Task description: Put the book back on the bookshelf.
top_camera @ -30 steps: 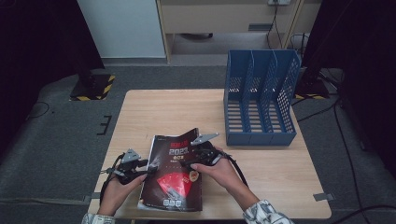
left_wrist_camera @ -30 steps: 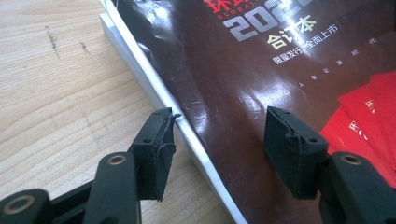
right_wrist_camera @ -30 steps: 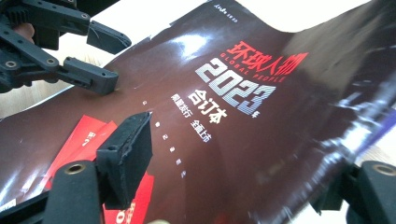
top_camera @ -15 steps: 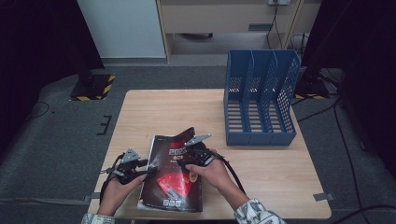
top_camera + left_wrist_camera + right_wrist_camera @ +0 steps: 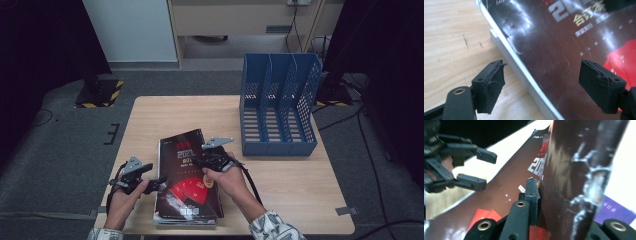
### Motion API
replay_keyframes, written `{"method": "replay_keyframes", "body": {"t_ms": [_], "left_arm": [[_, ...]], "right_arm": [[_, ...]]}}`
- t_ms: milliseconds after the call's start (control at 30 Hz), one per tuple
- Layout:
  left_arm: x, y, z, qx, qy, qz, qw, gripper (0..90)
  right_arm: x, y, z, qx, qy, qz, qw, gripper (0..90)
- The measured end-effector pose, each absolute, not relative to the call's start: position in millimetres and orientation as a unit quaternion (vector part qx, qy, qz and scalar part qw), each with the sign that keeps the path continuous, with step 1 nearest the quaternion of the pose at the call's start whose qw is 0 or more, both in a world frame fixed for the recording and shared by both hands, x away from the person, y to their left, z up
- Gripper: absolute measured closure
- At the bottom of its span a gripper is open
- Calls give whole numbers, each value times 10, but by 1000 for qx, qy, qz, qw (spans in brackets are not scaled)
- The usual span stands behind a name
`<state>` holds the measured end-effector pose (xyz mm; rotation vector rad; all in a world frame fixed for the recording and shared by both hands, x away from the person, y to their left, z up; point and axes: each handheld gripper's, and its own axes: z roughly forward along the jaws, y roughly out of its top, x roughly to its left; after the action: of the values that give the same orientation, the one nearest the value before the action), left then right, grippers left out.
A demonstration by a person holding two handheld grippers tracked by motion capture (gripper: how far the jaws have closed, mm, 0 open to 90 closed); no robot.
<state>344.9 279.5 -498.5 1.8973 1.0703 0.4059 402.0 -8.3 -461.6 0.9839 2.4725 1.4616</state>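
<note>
Clamping the magazine's [image 5: 186, 180] right-hand cover edge, the right gripper [image 5: 209, 161] had just closed; the left gripper [image 5: 154, 183], jaws just widened, straddled its left edge untouching.

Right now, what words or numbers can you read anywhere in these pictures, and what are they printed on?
"202": large pale digits on the dark cover of the top magazine, cut off by the frame edge in the left gripper view; the last digit is unclear.
Yellowish characters under the digits: too blurred to read.
Small print on the cover and its red patch: too small to read.
File rack: no text.
</note>
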Motion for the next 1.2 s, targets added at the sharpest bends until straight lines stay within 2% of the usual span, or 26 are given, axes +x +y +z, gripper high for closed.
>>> {"method": "replay_keyframes", "body": {"t_ms": [300,567,767,1067,1133,1200], "left_arm": [[3532,2729,-5009,773,423,140,452,201],[3620,2621,-5042,789,400,145,444,193],[3643,2680,-5058,777,411,143,455,192],[3733,2655,-5081,769,403,109,484,252],[3766,2641,-5068,776,402,106,474,257],[3785,2636,-5056,774,397,99,483,310]], "right_arm": [[4074,-161,-4396,303,803,506,85,850],[4080,-152,-4259,289,798,519,96,857],[4088,-141,-4169,280,791,534,104,864],[4088,-136,-4113,261,787,548,110,867],[4083,-134,-4108,260,787,548,110,868],[4079,-129,-4103,257,788,549,110,868]]}}
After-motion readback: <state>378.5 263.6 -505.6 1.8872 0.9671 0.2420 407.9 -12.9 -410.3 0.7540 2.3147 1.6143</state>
